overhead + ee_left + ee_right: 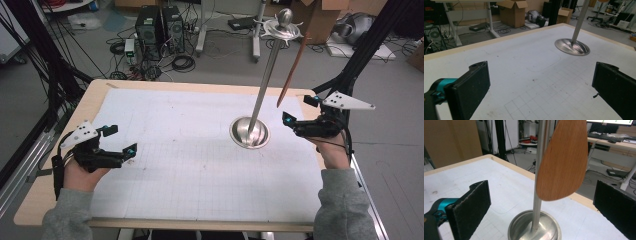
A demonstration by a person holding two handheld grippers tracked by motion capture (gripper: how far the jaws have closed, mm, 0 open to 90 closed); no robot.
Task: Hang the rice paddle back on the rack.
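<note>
Right gripper (292,121): we see its jaws spread wide and holding nothing; in the right gripper view the wooden spatula (562,160) hangs between them, farther off, clear of both pads.
Left gripper (131,150): we find it released too, jaws well apart, touching nothing, hovering over the white mat (185,160) at the table's left side.
Wooden spatula: it hangs from the top of the metal stand (265,80), blade downward, just beside the pole.
Metal stand: its round base (249,133) sits on the mat, right of centre, near the right gripper and well apart from the left.
Hands: we see grey sleeves (345,200) at the bottom edge.
</note>
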